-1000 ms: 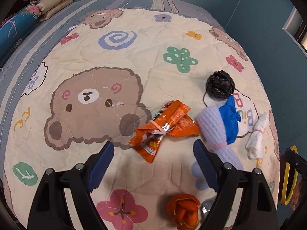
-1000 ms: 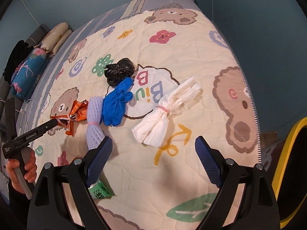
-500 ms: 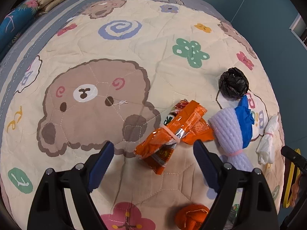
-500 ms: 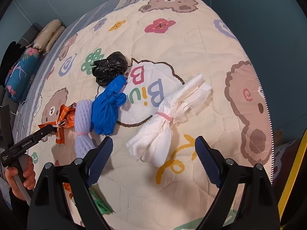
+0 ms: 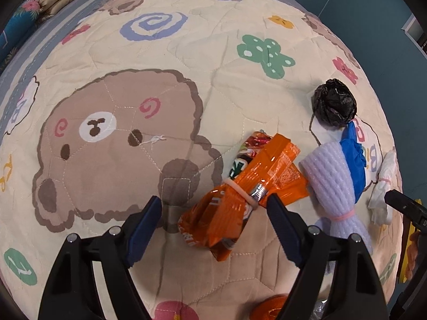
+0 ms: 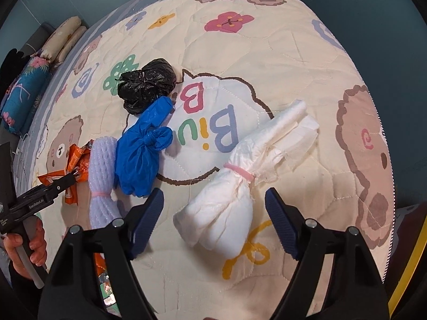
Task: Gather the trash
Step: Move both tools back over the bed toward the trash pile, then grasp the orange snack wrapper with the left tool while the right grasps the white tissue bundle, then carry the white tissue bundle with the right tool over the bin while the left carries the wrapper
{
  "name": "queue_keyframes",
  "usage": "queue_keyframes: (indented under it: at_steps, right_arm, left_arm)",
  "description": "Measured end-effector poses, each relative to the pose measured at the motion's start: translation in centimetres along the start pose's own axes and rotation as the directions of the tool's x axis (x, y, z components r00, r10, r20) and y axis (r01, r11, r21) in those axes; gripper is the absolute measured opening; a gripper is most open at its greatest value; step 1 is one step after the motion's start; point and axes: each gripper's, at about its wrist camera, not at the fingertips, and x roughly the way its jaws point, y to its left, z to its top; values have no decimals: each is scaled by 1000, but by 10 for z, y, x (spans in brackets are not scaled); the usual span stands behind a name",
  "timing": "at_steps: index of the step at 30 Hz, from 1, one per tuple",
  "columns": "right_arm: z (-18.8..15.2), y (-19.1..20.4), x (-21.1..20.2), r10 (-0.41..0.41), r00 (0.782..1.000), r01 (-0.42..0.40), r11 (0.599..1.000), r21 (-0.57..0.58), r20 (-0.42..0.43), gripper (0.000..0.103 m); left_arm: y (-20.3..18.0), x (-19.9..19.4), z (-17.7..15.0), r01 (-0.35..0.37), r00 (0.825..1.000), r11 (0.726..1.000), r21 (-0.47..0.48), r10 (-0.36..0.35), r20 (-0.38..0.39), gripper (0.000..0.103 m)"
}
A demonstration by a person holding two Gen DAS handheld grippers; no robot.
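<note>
1. A bed (image 5: 186, 40) fills both views, covered by a cream quilted blanket printed with brown bears, flowers, swirls and a white cloud reading "Biu". Teal walls surround it.
2. Pillows (image 6: 34, 80), one cream and one blue floral, lie at the far end of the bed.
3. Five tied bundles of trash lie on the blanket in a rough row.
4. An orange snack wrapper (image 5: 240, 194), cinched with a rubber band, lies by the bear's ear.
5. Just beside it is a lavender foam net (image 5: 336, 186), touching a knotted blue plastic bag (image 6: 141, 154).
6. A crumpled black bag (image 6: 146, 85) sits at the blue bag's far tip.
7. A white tissue bundle (image 6: 240, 186), banded in pink, lies apart on the cloud's edge.
8. The left gripper (image 5: 213, 222) hangs spread wide, straddling the orange wrapper's near end.
9. The right gripper (image 6: 213, 218) is likewise spread, its fingers either side of the white bundle's near end.
</note>
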Motion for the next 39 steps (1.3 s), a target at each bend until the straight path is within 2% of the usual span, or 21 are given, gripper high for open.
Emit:
queue_keyframes:
  at_steps: [3,6,10,15,17,22,39]
  right_arm:
    - [1,2,7,-9,1000,9,1000,-2,-14,65]
    - [1,5,14,-19,999,18,1000,-16,-30,53]
    - [-2,9,21,-42,998,40,999,-37,-44,39]
    - [-4,12,19,-56,998,53,997,-60,-41,23]
    - [-6,13,16,-61,997,58,996,-68,-36,21]
    - [-13,15,0,-65,998,64,994,-90,-8,18]
    - [-57,11,-65,16,998,-9,992,-128,54,17]
  left_arm:
    - [-1,5,0,38,999,999,3,-38,-17,63]
    - [-5,5,-5,47,999,998,33,-46,-18,57]
    - [-12,6,-14,97,995,992,82,-94,-38,47]
    - [-13,4,-18,78,996,992,102,-75,-39,38]
    - [-12,0,-19,73,997,993,89,-71,-32,33]
    - [-7,-12,-23,75,997,995,69,-74,-11,33]
    - [9,-54,-47,85,996,996,15,-86,31,33]
